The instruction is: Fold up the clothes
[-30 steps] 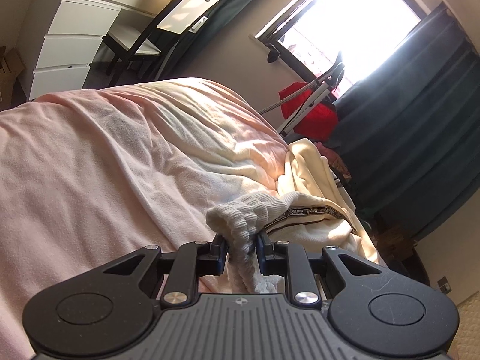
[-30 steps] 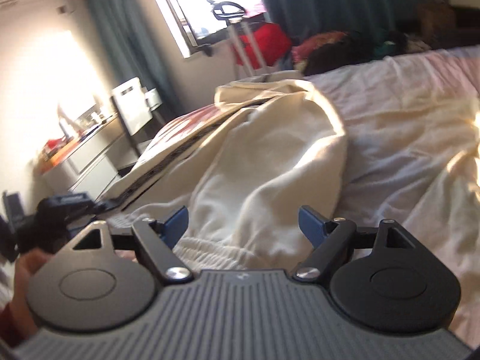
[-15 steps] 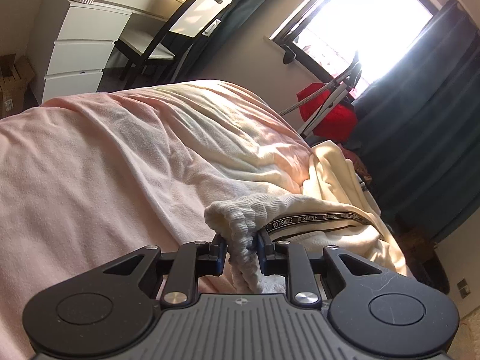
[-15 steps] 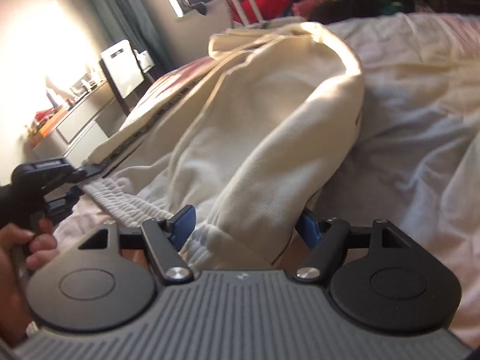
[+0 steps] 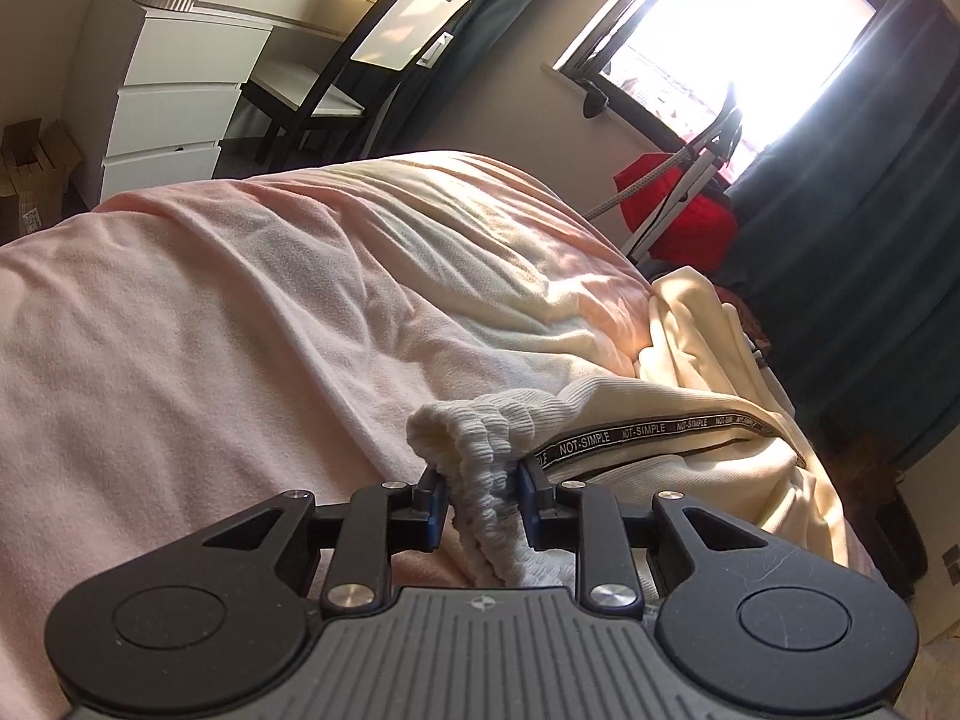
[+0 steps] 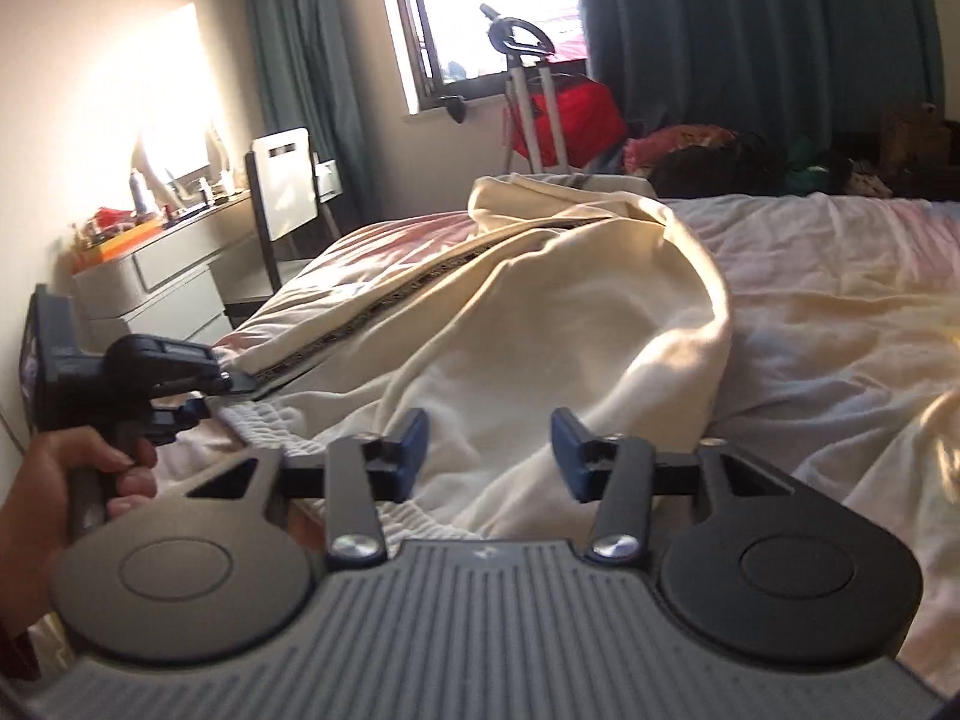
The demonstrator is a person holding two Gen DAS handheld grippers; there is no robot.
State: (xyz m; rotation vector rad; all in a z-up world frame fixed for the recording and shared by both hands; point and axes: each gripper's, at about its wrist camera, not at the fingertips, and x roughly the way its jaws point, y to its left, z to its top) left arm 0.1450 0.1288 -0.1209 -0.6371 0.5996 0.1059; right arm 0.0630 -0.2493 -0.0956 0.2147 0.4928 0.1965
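Two grippers work one cream garment (image 6: 540, 324) lying on the pink bedsheet (image 5: 210, 330). Left gripper (image 5: 480, 495), jaws narrow and easing open a little, pinches the ribbed waistband (image 5: 480, 438) at its near-left corner, likely anchoring it. Right gripper (image 6: 489, 450) closing, pads not yet pressing, cloth between them, probably taking the waistband's other end to stretch it flat.

My bed (image 5: 210, 324) was covered by a rumpled pale pink sheet (image 6: 840, 324) (sunlit in patches). Directly on it lay the cream trousers (image 6: 540, 324), stretched lengthwise toward the far edge, ribbed waistband (image 5: 480, 426) nearest me.
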